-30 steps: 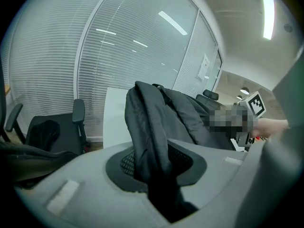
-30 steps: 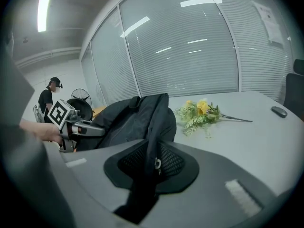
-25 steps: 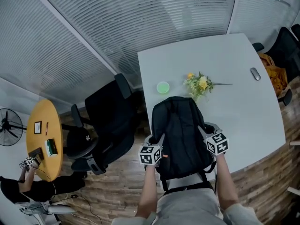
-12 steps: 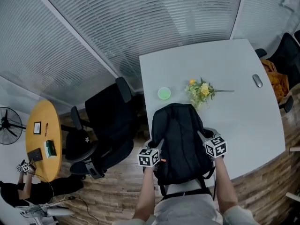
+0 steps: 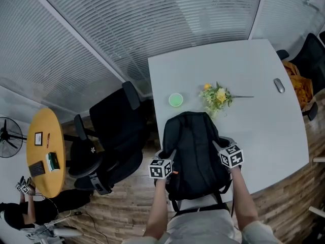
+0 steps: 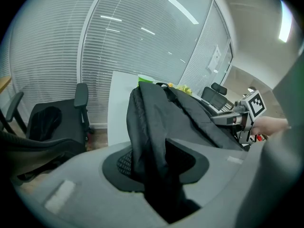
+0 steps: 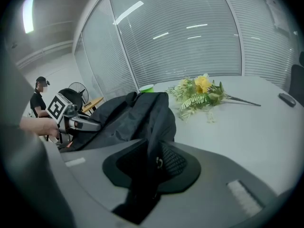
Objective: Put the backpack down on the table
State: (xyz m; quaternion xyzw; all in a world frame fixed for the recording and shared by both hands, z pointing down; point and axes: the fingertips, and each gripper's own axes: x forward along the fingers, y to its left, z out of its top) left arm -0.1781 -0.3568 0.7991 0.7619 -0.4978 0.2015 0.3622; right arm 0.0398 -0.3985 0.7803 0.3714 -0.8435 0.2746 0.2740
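Black backpack [image 5: 195, 151] gripped on both sides, over the near edge of the white table [image 5: 264, 80].
Left gripper [image 6: 156, 175] and right gripper [image 7: 147, 175] each pinch backpack fabric; the bag's top is near the yellow flower bunch [image 5: 217, 95].

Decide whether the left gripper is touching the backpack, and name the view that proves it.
Touching. The left gripper view shows black fabric of the backpack pinched between the jaws of the left gripper.

White worktop [image 5: 264, 131], centre-right of frame. On it: green bowl [image 5: 175, 99] upper left, flowers [image 5: 217, 96] just right of it, mouse [image 5: 279, 86] far right. Bottom edge: backpack [image 5: 195, 146] over it, contact unclear.
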